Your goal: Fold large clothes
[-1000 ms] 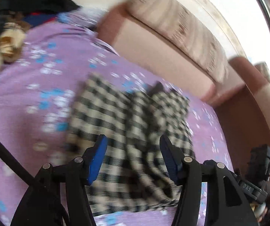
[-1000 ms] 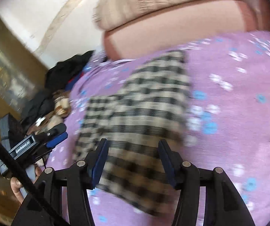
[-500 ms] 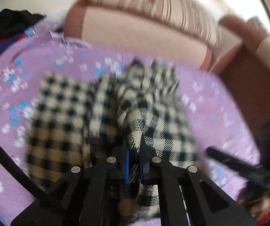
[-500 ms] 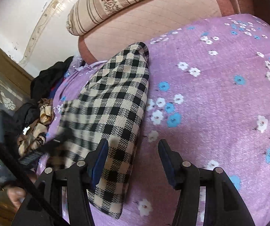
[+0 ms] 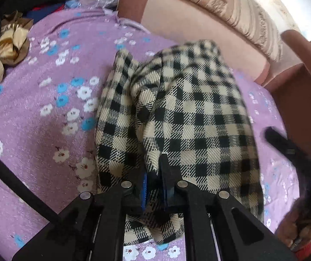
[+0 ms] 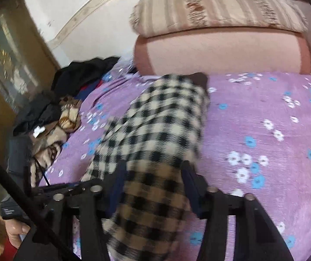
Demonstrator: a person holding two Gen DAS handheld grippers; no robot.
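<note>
A black and cream checked garment (image 5: 190, 117) lies folded lengthwise on the purple flowered bedspread (image 5: 35, 119). My left gripper (image 5: 155, 184) is shut on the garment's near edge and lifts a fold of it. In the right wrist view the same garment (image 6: 162, 121) runs from near the headboard down between the fingers of my right gripper (image 6: 153, 187), which is open with the cloth bunched in the gap. The left gripper (image 6: 64, 190) shows at the lower left of that view.
A pink padded headboard (image 6: 220, 52) with a striped pillow (image 6: 218, 8) stands at the far end. A heap of dark and tan clothes (image 6: 53, 108) lies at the bed's left side, also in the left wrist view (image 5: 9, 41). A wooden cabinet (image 6: 7, 54) stands left.
My left gripper closed on the garment's near edge and lifted it. My right gripper moved left from beside the garment so the cloth now sits between its open fingers.
</note>
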